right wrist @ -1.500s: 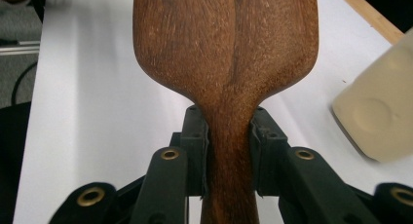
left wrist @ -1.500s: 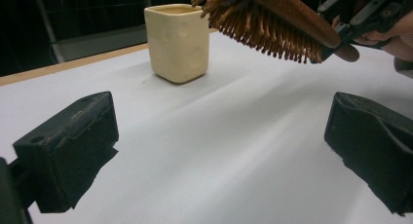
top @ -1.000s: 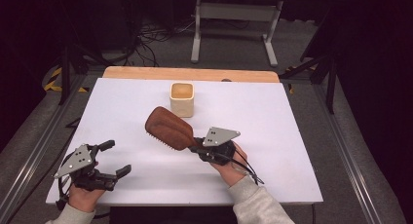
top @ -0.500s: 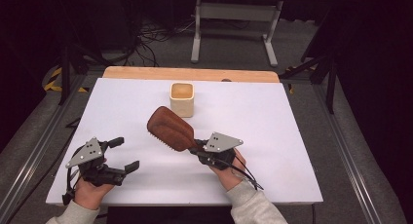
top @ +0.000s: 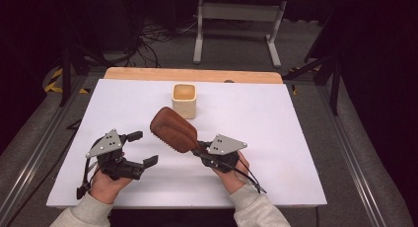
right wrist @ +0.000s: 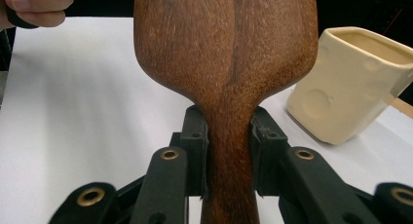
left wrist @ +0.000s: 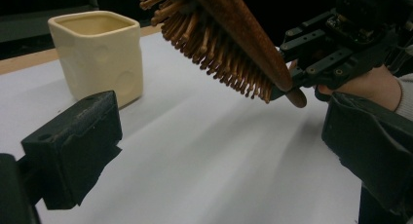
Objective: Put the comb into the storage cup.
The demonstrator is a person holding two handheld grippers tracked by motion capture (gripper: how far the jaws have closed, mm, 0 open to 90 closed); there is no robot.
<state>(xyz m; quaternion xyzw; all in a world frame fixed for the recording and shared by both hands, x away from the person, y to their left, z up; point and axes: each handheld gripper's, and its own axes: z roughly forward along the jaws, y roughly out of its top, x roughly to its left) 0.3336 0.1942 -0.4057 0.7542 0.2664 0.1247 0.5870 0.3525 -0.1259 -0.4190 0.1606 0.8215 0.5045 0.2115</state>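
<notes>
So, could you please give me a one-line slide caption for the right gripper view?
Right gripper clamps the wooden hairbrush by its handle, with a cream cup on the white table.

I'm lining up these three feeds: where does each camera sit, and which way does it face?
High view: above the person's side, facing forward and down on the table; both hands and sleeves enter from below.
Left gripper view: on the left gripper, looking along its open jaws at the cup and brush; the other hand shows behind the right gripper.
Right gripper view: on the right gripper, jaws clamping the brush handle; fingers at top left.
All three share brush and cup.
</notes>
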